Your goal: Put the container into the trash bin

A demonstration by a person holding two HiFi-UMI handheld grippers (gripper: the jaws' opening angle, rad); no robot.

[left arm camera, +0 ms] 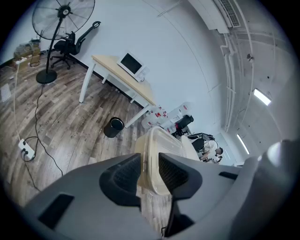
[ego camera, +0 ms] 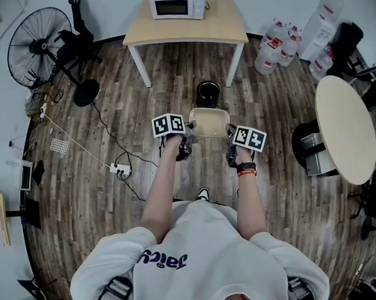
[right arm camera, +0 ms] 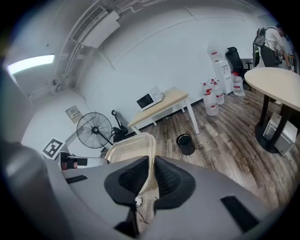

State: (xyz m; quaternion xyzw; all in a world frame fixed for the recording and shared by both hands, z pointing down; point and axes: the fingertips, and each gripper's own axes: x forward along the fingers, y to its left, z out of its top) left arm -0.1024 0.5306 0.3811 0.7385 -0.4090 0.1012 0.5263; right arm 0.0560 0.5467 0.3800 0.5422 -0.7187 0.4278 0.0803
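Little writing can be read: the blue lettering on the person's white shirt (ego camera: 165, 260) shows upside down and I cannot make it out for sure, and the red labels on the water bottles (ego camera: 277, 46), well to the right of the trash bin (ego camera: 208, 94), are too small to read. Each gripper's cube bears black-and-white square markers.

The container (ego camera: 208, 122) is a cloudy, cream-tinted plastic tub, rectangular with rounded corners and a raised lip round its rim. It hangs in the air on the person's side of the trash bin, near it but apart from it, its open side up.

The left gripper (ego camera: 188, 132) is clamped on the container's left wall, one ribbed pad inside the tub and one outside, the rim running up between them. The right gripper (ego camera: 229, 133) is clamped likewise on the opposite wall, its pads standing closer together over the thin edge.

Beyond the trash bin stands a light wooden table (ego camera: 220, 28) with a white microwave (ego camera: 177, 5) on it
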